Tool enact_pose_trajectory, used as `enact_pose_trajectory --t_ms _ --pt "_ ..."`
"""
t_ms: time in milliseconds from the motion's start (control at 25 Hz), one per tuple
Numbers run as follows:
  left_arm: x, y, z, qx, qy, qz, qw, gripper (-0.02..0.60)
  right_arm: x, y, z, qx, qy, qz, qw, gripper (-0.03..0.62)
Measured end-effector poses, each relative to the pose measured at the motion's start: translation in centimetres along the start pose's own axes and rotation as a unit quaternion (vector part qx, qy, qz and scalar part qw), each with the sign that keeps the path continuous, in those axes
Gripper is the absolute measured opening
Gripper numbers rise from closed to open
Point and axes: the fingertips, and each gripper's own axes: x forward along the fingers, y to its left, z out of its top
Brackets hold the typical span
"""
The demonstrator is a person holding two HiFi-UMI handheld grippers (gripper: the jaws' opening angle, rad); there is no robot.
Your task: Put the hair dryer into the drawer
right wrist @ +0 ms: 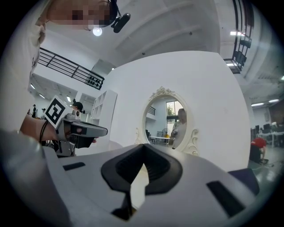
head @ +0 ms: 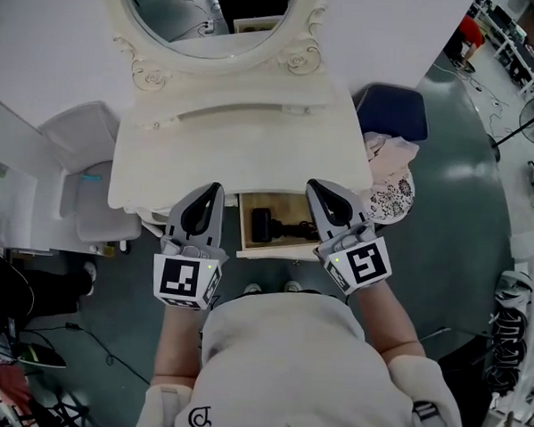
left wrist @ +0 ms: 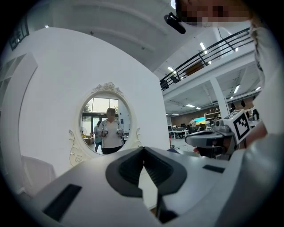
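Observation:
A black hair dryer [head: 280, 227] lies inside the open wooden drawer [head: 244, 225] at the front of the white dressing table [head: 234, 153]. My left gripper [head: 216, 189] hovers over the table's front edge, just left of the drawer, shut and empty. My right gripper [head: 311, 185] is held over the drawer's right side, also shut with nothing in it. In the left gripper view the left gripper [left wrist: 143, 150] points level at the oval mirror [left wrist: 106, 117], fingertips touching. The right gripper [right wrist: 143, 148] faces the mirror [right wrist: 171, 117] the same way.
A dark blue stool [head: 393, 112] and a patterned cloth [head: 389, 192] sit to the right of the table. A grey chair [head: 90, 190] stands at its left. Cables and gear lie on the floor at the lower left; my feet are below the drawer.

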Motion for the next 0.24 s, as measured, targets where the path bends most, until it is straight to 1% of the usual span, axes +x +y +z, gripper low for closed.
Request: enact_pose_trajectory --t_ms 240 --pt "-0.26 -0.33 -0.48 -0.001 0.003 -0.004 1.0 0.013 -0.21 0.01 -0.41 0.007 0.005 -0.008 1.0 0.005"
